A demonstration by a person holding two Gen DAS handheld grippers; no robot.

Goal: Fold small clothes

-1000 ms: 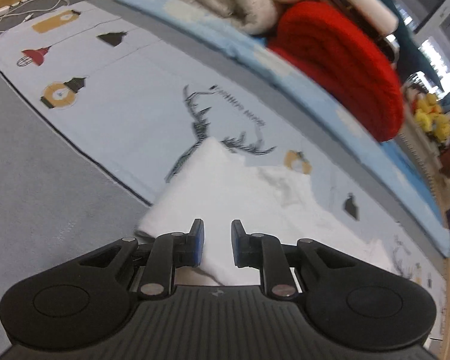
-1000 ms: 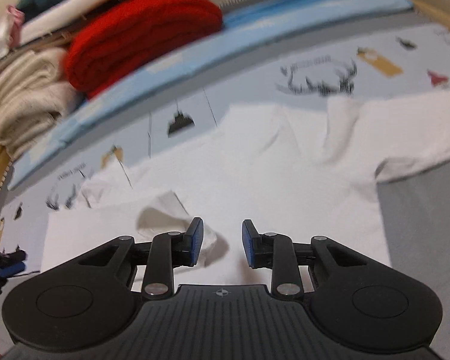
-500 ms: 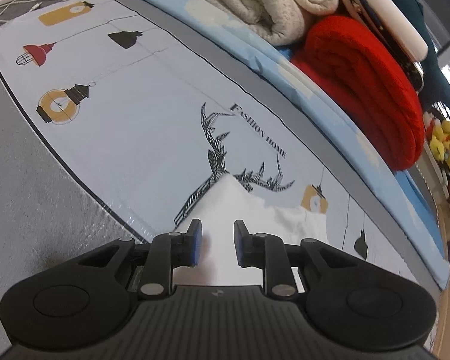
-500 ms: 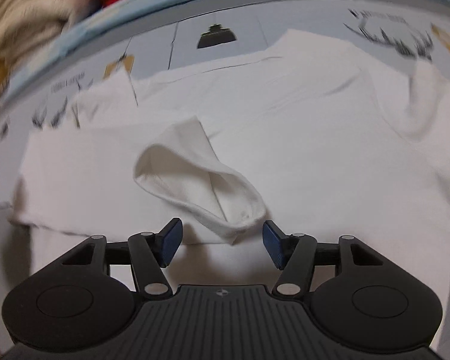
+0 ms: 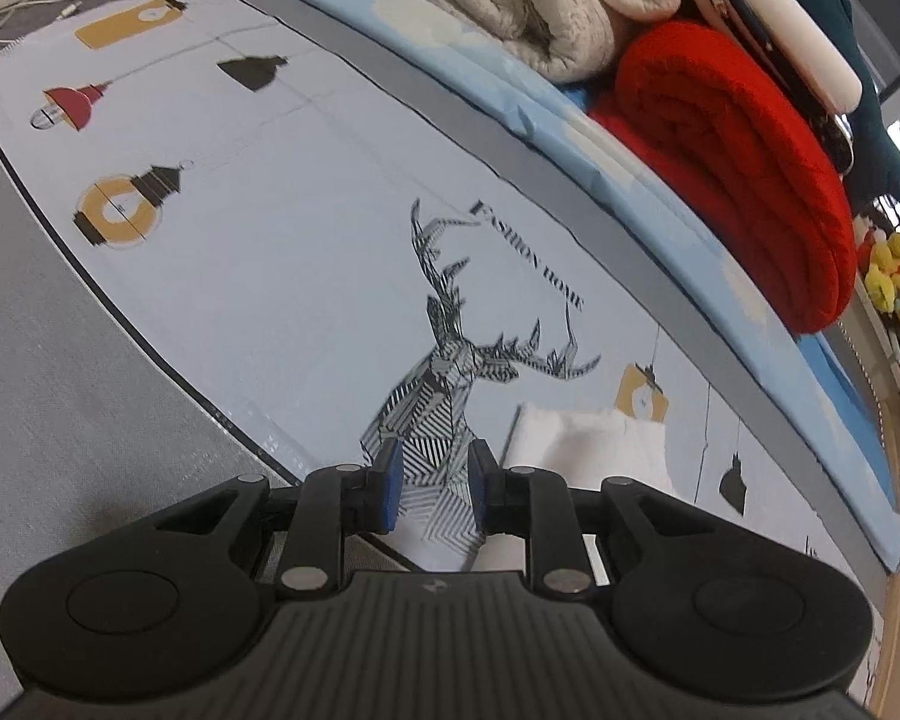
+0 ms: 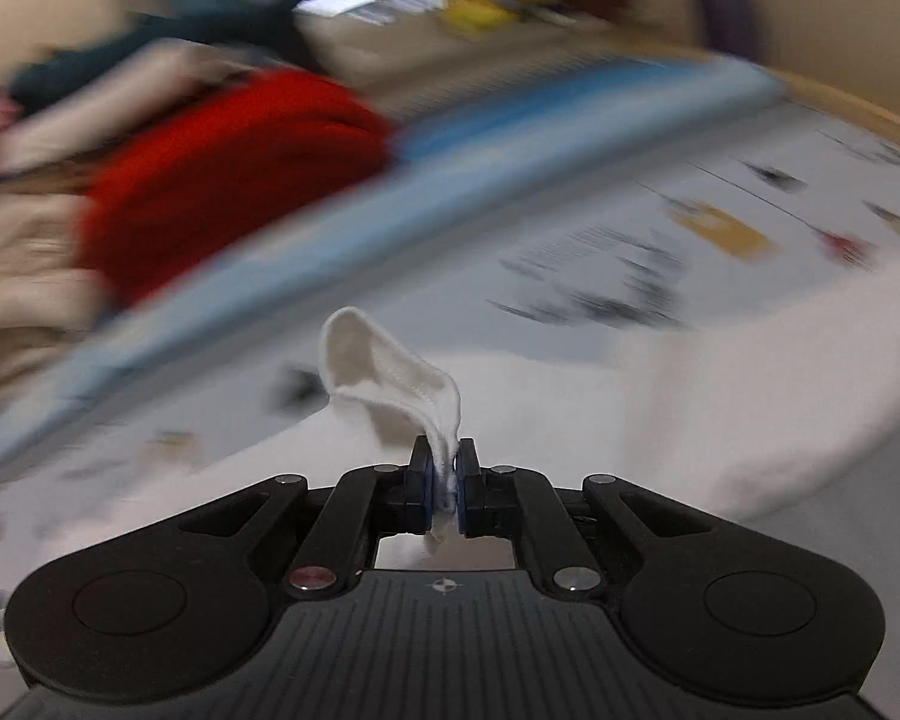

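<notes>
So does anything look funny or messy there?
Nothing is spilled or torn. One odd bit: the right gripper has just closed on a fold of the white garment, which sticks up in a loop above the rest. The left gripper holds nothing; only the deer print shows between its jaws.

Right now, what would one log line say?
left tongs: open, empty | right tongs: just closed on white shirt edge | fold: under way

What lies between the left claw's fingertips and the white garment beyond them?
In the left wrist view, only the printed sheet with its deer: left claw open, white garment untouched.
</notes>
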